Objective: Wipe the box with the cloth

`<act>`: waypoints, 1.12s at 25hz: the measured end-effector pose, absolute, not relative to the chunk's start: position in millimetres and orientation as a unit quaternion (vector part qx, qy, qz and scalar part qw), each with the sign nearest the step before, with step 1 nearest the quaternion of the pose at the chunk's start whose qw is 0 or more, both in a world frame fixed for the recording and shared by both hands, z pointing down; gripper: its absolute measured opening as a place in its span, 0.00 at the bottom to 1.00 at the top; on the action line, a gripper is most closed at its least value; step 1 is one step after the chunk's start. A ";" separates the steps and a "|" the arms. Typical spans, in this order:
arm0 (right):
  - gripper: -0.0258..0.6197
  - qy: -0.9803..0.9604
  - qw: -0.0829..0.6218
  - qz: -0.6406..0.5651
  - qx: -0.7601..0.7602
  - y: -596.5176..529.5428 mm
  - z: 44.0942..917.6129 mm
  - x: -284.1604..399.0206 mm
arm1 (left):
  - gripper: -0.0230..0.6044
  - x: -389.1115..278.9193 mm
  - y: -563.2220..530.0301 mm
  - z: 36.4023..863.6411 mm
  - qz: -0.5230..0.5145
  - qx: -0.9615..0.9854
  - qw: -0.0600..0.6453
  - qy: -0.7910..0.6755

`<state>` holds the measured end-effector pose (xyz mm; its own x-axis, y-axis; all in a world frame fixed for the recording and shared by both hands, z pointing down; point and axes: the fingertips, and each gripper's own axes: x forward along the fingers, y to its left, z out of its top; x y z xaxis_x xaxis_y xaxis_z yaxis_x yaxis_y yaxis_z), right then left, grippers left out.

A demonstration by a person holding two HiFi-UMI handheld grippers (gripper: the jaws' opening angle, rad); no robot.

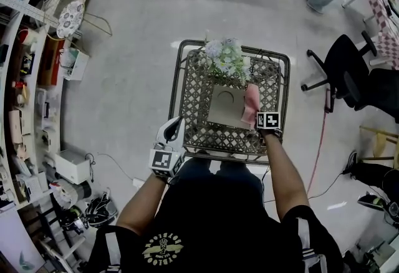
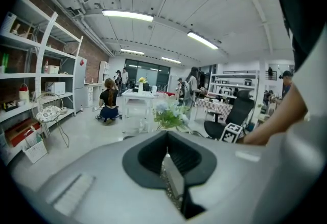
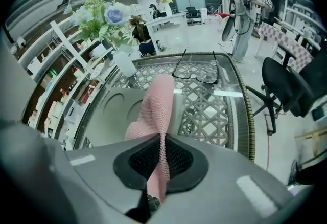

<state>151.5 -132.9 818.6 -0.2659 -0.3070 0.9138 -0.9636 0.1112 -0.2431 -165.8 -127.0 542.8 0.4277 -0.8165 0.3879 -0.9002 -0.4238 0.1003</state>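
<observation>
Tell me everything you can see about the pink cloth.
The pink cloth looks like soft, finely meshed fabric, bunched into a long fold. The right gripper is shut on its near end; the rest lies forward over the right edge of the grey box on the lattice table.

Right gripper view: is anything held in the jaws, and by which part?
The right gripper is shut on the pink cloth, pinching it by a bunched fold near one end. The rest of the cloth trails forward over the box.
</observation>
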 end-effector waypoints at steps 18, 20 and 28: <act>0.07 -0.747 0.302 0.423 0.415 -113.0 750.5 78.7 | 0.04 -172.2 -118.9 531.4 0.124 0.823 0.139 -0.536; 0.07 -0.761 0.284 0.430 0.396 -112.0 741.8 46.4 | 0.04 -183.4 -119.8 529.3 0.131 0.819 0.141 -0.541; 0.07 -0.785 0.292 0.432 0.336 -117.5 757.6 -62.2 | 0.04 -228.2 -119.9 528.5 0.130 0.823 0.143 -0.534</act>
<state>-62.2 -117.5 757.6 -0.6048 -0.2747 0.7475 -0.7785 0.4015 -0.4824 -228.2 -119.9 528.5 0.3966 -0.8414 0.3670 -0.9158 -0.3900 0.0956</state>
